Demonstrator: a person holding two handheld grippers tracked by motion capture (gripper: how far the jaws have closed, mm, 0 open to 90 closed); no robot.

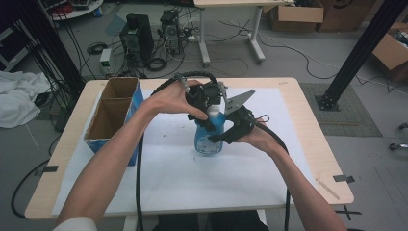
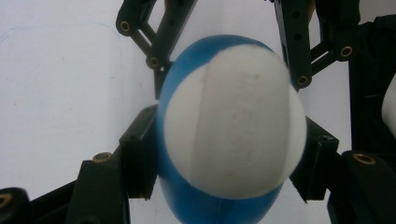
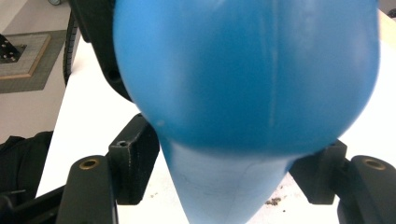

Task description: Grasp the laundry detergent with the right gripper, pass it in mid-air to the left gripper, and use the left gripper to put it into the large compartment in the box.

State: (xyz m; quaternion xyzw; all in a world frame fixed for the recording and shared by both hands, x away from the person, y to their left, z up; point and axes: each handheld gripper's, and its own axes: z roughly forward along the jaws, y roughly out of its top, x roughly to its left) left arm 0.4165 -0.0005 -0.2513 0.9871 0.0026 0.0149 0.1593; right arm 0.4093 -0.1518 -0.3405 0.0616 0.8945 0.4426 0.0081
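A blue plastic bottle [image 1: 207, 140] with a white cap [image 1: 213, 114] stands upright on the white sheet at the middle of the table. My left gripper [image 1: 208, 115] comes down from above and is shut on the cap [image 2: 233, 121], its pads [image 2: 139, 161] pressed against both sides. My right gripper [image 1: 226, 134] reaches in from the right and is shut on the blue body [image 3: 247, 70], with a pad [image 3: 135, 161] on either flank. In the left gripper view the bottle's blue shoulder [image 2: 187, 200] shows under the cap, and the right gripper's linkage [image 2: 156, 39] lies beyond it.
An open cardboard box [image 1: 113, 113] with blue sides stands at the table's left. A white sheet [image 1: 202, 183] covers most of the tabletop. A thin stick [image 1: 328, 188] lies near the right front corner. Computer towers [image 1: 137, 36] and cables sit on the floor behind.
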